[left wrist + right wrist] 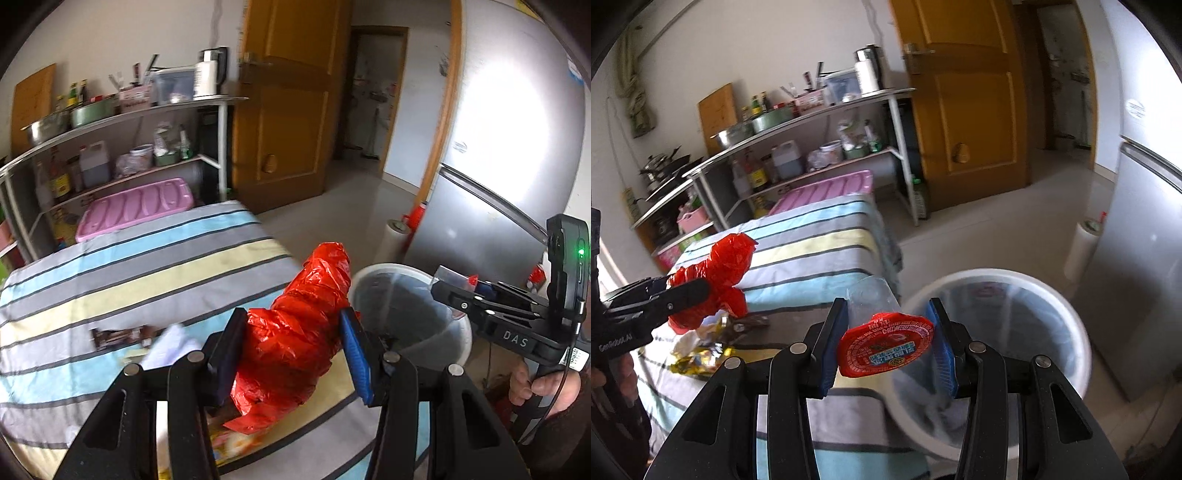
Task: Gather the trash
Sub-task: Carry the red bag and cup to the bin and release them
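Note:
My left gripper (293,347) is shut on a crumpled red plastic bag (299,325), held above the striped tablecloth near the table's right edge; the same red plastic bag (716,273) shows at the left of the right wrist view. My right gripper (886,343) is shut on a clear plastic cup with a red printed lid (884,345), held just left of the white trash bin (1075,325). The trash bin (373,275) stands on the floor beside the table, lined with a clear bag. In the left wrist view the right gripper (448,286) hangs over the bin's rim.
A brown wrapper (118,336), white tissue (166,349) and gold foil wrapper (701,356) lie on the striped table (110,266). Behind it stand a metal shelf rack (122,122) and a pink lid (136,210). A silver fridge (509,147) and a white roll (393,240) are at the right; a wooden door (291,92) is behind.

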`<control>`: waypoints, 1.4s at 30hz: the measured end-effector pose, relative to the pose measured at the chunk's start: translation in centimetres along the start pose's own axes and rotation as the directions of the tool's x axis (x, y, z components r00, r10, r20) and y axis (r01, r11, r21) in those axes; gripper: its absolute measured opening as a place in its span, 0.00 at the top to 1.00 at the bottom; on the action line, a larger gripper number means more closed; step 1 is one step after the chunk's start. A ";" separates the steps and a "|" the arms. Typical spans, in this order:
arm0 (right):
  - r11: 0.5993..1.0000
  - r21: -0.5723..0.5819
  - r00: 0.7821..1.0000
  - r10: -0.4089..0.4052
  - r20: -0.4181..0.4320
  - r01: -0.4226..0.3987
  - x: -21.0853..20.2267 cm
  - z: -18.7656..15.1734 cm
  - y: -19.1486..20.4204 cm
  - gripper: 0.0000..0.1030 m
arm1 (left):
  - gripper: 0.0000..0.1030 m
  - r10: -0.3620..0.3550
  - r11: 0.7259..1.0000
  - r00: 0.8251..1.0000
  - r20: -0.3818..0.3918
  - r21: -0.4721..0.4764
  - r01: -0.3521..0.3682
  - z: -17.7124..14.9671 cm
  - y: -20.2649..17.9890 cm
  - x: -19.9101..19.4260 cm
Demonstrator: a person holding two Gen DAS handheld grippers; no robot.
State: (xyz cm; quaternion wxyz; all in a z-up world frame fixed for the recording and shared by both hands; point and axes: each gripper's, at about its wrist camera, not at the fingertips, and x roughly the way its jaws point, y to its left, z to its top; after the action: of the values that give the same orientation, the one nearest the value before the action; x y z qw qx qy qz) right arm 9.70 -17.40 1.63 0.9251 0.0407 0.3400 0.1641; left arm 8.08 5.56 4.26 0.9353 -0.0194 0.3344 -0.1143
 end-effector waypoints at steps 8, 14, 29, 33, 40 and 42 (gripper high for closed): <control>0.992 0.037 0.993 -0.117 -0.020 0.118 -0.1 -1.0 -4.5 0.57 | 0.49 -0.069 0.995 0.996 -0.053 0.073 0.073 0.3 -5.8 3.7; 0.982 0.053 0.982 -0.179 -0.057 0.182 0.6 -1.8 -7.5 0.57 | 0.49 -0.105 0.986 0.989 -0.103 0.117 0.117 0.0 -9.6 6.3; 0.968 0.056 0.959 -0.231 -0.165 0.243 4.0 -3.5 -10.9 0.56 | 0.48 -0.110 0.983 0.975 -0.193 0.124 0.135 -0.8 -12.4 10.5; 0.965 0.047 0.954 -0.245 -0.171 0.257 4.2 -3.6 -10.8 0.56 | 0.42 -0.113 0.983 0.975 -0.193 0.118 0.137 -0.8 -12.4 10.5; 0.963 0.057 0.956 -0.250 -0.155 0.262 3.9 -3.6 -10.8 0.47 | 0.36 -0.113 0.985 0.976 -0.185 0.105 0.134 -0.6 -12.0 10.1; 0.961 0.056 0.954 -0.261 -0.149 0.272 3.7 -3.5 -10.6 0.44 | 0.34 -0.112 0.986 0.978 -0.178 0.106 0.132 -0.6 -11.9 9.8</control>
State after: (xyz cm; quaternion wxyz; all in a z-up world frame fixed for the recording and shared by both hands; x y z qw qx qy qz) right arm 13.01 -26.35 -5.29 0.9103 0.0180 0.4126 0.0273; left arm 12.65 -8.25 -0.95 0.8939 0.0251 0.4043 -0.1921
